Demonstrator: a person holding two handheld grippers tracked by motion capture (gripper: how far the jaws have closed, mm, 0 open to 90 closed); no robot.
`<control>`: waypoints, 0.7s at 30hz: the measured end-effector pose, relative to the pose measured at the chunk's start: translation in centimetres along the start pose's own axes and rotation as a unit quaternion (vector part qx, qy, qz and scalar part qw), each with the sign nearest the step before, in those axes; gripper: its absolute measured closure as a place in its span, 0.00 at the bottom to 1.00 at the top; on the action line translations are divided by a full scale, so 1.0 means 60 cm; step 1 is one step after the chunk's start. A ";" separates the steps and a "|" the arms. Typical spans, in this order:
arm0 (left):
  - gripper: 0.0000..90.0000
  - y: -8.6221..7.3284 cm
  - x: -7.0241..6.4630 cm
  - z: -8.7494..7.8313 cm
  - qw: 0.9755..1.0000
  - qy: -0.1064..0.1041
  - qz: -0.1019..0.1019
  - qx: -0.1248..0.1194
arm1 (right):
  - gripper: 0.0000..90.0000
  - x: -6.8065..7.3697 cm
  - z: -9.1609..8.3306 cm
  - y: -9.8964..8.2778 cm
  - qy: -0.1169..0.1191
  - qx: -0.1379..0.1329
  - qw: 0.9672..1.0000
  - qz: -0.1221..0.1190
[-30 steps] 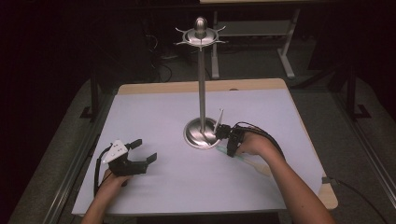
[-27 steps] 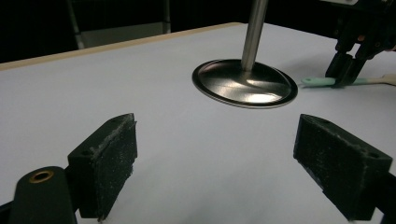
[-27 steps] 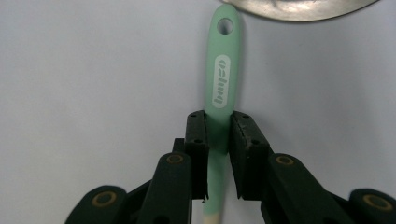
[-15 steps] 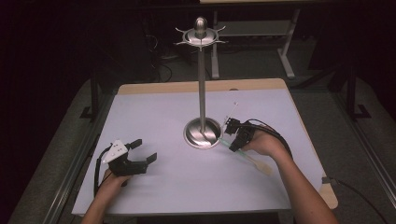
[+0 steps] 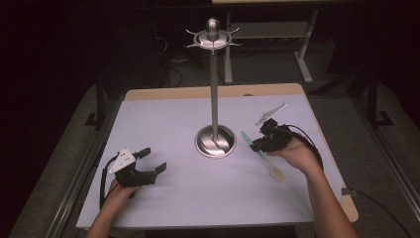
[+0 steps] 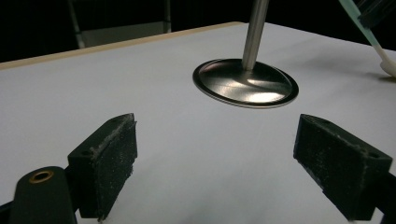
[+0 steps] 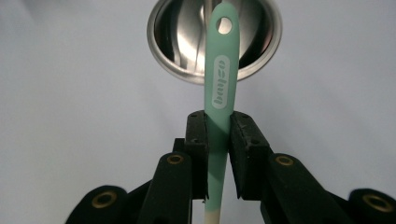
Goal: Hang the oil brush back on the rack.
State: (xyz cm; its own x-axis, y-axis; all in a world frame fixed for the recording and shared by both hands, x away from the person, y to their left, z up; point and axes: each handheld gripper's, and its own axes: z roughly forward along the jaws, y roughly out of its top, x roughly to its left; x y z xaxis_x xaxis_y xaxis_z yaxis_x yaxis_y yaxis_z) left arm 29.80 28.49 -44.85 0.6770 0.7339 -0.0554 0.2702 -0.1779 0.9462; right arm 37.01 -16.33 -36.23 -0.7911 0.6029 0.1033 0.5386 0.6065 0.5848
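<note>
Both pads of my right gripper [image 7: 217, 154] clamp the green spatula [image 7: 219, 93] mid-handle, holed end out front over the stand base [image 7: 173, 42]; left gripper [image 6: 215, 168] open, nothing between

bright tabletop, dark surroundings, soft shadows

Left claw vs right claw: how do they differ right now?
The left claw stands wide open with nothing between its jaws; the right claw is shut on a green spatula. The left sits low near the table; the right is raised beside the metal stand. Both have black padded jaws.
</note>
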 end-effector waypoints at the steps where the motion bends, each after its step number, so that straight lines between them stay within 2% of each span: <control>1: 0.14 0.000 0.000 0.000 1.000 0.000 0.000 0.000 | 0.86 0.000 0.000 0.000 0.000 0.000 1.000 0.000; 2: 0.14 0.000 0.001 0.000 1.000 0.000 0.002 0.000 | 0.86 -0.003 -0.008 -0.005 -0.001 -0.018 1.000 0.003; 5: 0.14 0.000 0.001 0.000 1.000 0.000 0.002 0.001 | 0.86 -0.004 -0.015 -0.006 -0.004 -0.027 1.000 0.004; 6: 0.14 0.000 0.000 0.000 1.000 -0.001 0.002 0.000 | 0.86 -0.004 -0.024 -0.007 -0.005 -0.041 0.999 0.009; 9: 0.14 0.000 0.000 0.000 1.000 -0.001 0.004 0.000 | 0.86 -0.002 -0.030 -0.009 -0.004 -0.055 0.998 0.012; 13: 0.14 0.000 0.001 0.000 1.000 -0.001 0.003 0.000 | 0.86 -0.001 -0.040 -0.010 -0.005 -0.075 0.997 0.007; 15: 0.14 0.000 0.001 0.000 1.000 0.000 0.003 0.001 | 0.86 -0.001 -0.048 -0.011 -0.006 -0.095 0.995 0.010; 17: 0.14 0.000 0.001 0.000 1.000 0.000 0.003 0.001 | 0.86 -0.001 -0.051 -0.011 -0.005 -0.100 0.995 0.017; 20: 0.14 0.000 0.001 0.000 1.000 0.000 0.003 0.001 | 0.86 -0.003 -0.061 -0.012 -0.009 -0.129 0.991 0.017; 21: 0.14 0.000 0.001 0.000 1.000 0.000 0.003 0.001 | 0.86 -0.003 -0.061 -0.012 -0.009 -0.129 0.991 0.017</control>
State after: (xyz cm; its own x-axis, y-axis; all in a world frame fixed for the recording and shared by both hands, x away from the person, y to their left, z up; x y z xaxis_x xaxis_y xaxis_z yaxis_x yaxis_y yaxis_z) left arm 29.86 28.55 -44.85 0.6786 0.7328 -0.0501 0.2672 -0.1828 0.9462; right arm 35.70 -18.78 -33.73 -0.7672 0.6310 0.1146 0.4716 0.4340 0.7676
